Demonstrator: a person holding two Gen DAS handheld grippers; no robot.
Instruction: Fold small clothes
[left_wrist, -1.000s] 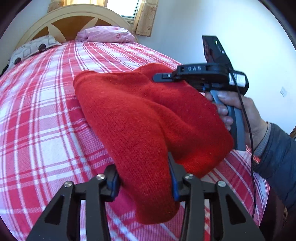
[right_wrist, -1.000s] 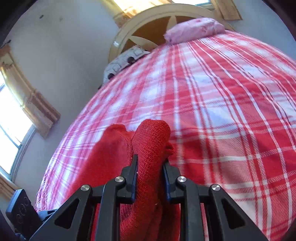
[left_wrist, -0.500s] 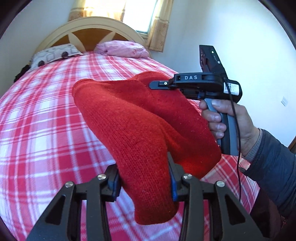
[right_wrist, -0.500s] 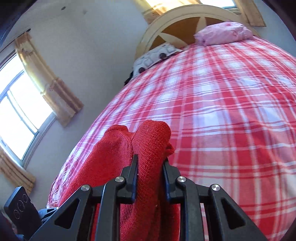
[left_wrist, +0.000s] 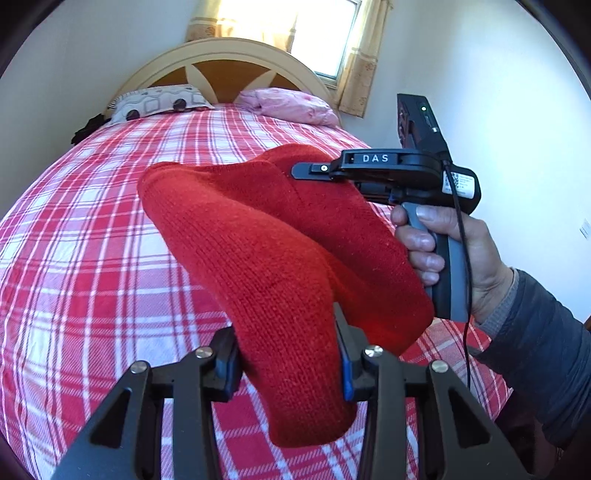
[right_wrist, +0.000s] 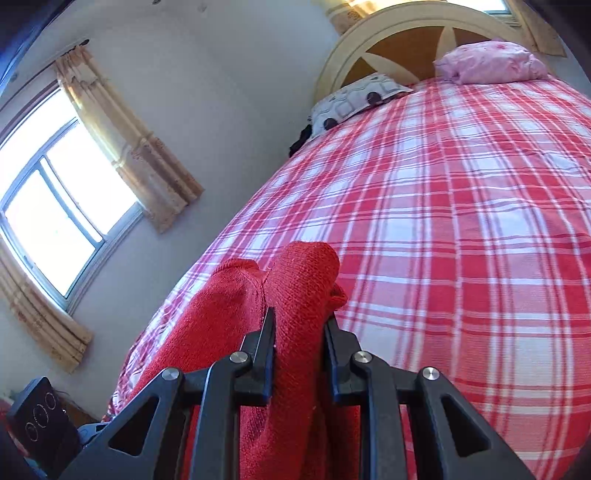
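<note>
1. Left wrist view: sits close behind its own fingers, angled down across the plaid bed (left_wrist: 92, 258) toward the far headboard (left_wrist: 221, 70); right gripper (left_wrist: 314, 170) visible at right.
2. Right wrist view: close behind its fingers, facing the headboard (right_wrist: 406, 40), window (right_wrist: 55, 195) at left.
3. Shared: bed, headboard, pink pillow (left_wrist: 291, 109), red knit garment (left_wrist: 266, 251).

red knit garment (left_wrist: 258, 251) | bunched | held above the bed

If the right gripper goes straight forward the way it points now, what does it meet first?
Probably the plaid bedspread. The right gripper, shut on the red knit garment, points slightly downward over the bed, and nothing else shows ahead of it; depth is unclear.
</note>
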